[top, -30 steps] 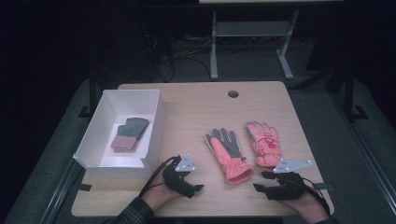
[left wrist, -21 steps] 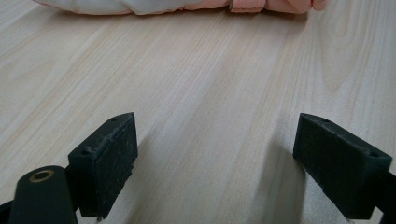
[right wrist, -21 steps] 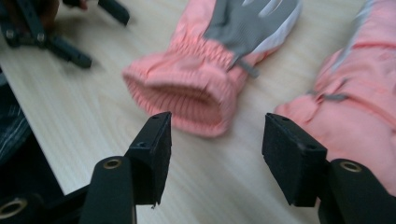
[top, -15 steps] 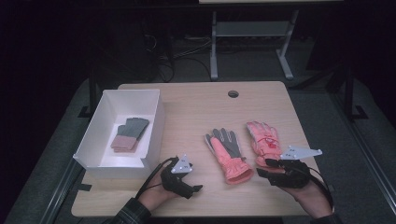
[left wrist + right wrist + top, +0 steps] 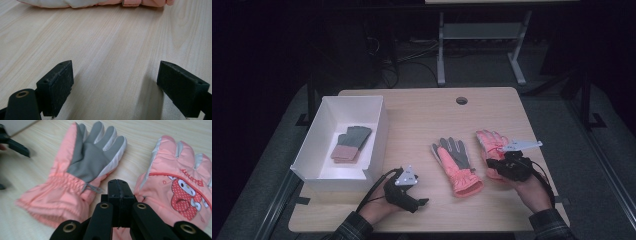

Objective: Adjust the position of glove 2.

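Observation:
Two pink gloves lie side by side on the wooden table (image 5: 422,115). One glove (image 5: 455,162) (image 5: 82,167) lies grey palm up; the other glove (image 5: 492,145) (image 5: 180,187) shows a cartoon bunny print. My right gripper (image 5: 493,163) (image 5: 119,195) hovers at the cuff end of the bunny glove, between the two cuffs. Its jaws have just been closing and now stand shut with nothing between them. My left gripper (image 5: 419,202) (image 5: 115,75) rests near the table's front edge, open and empty, pointing at the palm-up glove's cuff (image 5: 87,2).
A white box (image 5: 378,131) stands at the table's left with a grey and dusty-pink pair of gloves (image 5: 351,145) inside. A cable hole (image 5: 461,100) sits near the far edge. A metal stand (image 5: 482,35) is on the floor behind the table.
My right hand has moved away from the front edge, up to the bunny glove's cuff, and its jaws have come together. The left hand has stayed put.

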A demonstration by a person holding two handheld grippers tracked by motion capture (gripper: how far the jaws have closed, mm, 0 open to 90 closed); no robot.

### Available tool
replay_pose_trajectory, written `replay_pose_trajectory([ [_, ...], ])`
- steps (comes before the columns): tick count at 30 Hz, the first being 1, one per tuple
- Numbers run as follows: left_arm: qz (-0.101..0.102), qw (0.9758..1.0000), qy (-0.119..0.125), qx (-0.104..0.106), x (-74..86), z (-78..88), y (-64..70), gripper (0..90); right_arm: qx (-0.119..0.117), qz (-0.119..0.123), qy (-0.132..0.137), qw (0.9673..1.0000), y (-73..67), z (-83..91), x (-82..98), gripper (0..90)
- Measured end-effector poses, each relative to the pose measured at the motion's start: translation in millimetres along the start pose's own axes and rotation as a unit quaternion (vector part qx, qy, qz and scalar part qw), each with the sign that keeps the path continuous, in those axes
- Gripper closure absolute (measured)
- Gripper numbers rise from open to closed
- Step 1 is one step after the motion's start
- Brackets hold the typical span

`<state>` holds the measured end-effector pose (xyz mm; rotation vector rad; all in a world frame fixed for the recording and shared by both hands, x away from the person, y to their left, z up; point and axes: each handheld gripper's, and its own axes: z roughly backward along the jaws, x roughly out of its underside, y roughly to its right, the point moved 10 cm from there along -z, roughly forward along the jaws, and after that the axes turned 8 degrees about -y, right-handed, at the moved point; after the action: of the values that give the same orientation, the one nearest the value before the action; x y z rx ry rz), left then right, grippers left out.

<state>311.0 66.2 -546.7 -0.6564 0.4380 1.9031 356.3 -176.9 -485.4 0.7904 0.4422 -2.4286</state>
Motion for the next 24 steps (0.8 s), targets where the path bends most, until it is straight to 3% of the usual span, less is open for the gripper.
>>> replay_pose_trajectory([
  [4,-0.004,1.0,0.001,-0.001,-0.3,-0.2,-0.9,13.0,0.004,-0.003,-0.018,0.9998,6.4,-13.9,0.0,90.0],
  [9,0.0,1.0,0.002,0.001,-0.8,-0.4,-0.4,13.0,0.001,-0.018,-0.041,0.999,13.1,-21.8,12.3,90.0],
  [18,-0.003,1.0,0.001,0.001,-0.4,-0.4,-0.7,13.0,0.017,-0.025,-0.048,0.9984,36.2,-10.4,29.4,89.7],
  [24,-0.002,1.0,0.0,0.001,-0.4,-0.3,-0.6,13.0,-0.006,-0.024,-0.041,0.9989,42.9,2.6,34.0,76.4],
])
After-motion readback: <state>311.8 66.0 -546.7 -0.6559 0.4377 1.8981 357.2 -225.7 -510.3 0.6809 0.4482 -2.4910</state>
